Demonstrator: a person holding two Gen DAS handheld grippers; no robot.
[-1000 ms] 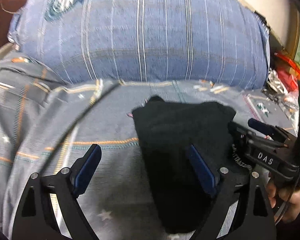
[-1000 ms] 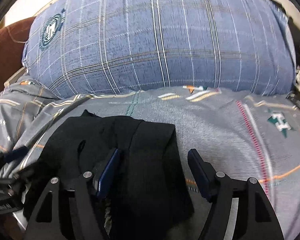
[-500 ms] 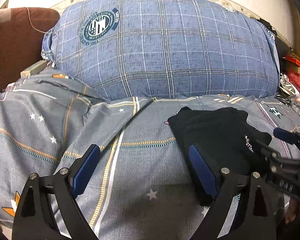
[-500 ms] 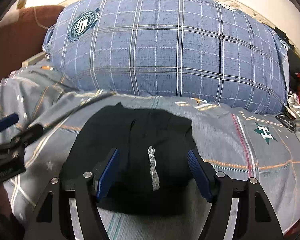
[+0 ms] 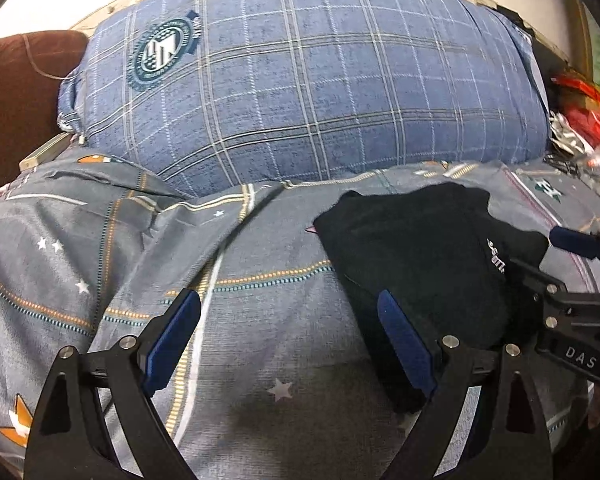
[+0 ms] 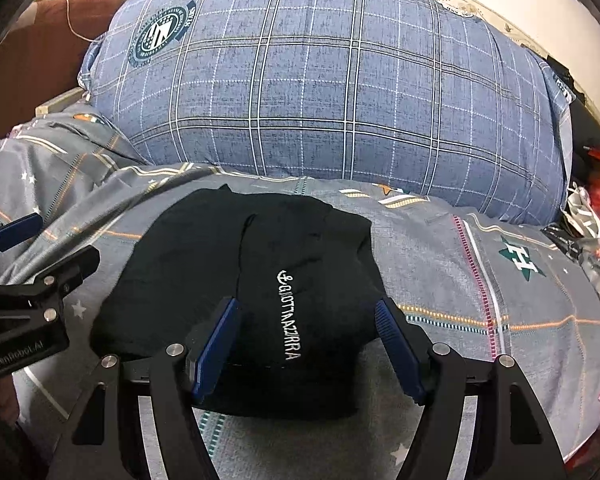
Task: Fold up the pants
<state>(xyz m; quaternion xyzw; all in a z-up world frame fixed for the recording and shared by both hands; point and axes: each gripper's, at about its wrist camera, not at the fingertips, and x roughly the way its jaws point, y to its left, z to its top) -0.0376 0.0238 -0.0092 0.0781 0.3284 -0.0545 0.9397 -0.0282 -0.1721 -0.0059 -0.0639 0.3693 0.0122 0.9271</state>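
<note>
The black pants [image 6: 260,280] lie folded into a compact bundle on the grey patterned bedspread [image 6: 480,280], with white lettering on top. My right gripper [image 6: 306,344] is open and empty, its blue pads on either side of the bundle's near edge, above it. My left gripper [image 5: 288,340] is open and empty over the bedspread [image 5: 240,320], left of the pants [image 5: 420,260]. The right gripper's body [image 5: 572,312] shows at the right edge of the left wrist view. The left gripper's body [image 6: 24,308] shows at the left edge of the right wrist view.
A big blue plaid pillow [image 6: 320,92] stands behind the pants, also in the left wrist view [image 5: 300,92]. A brown headboard [image 5: 12,100] is at the far left. Red and silver clutter [image 5: 580,120] lies at the far right.
Both grippers have pulled back and up from the pants, so the whole bundle and pillow now show. The pants stay folded on the bedspread.
</note>
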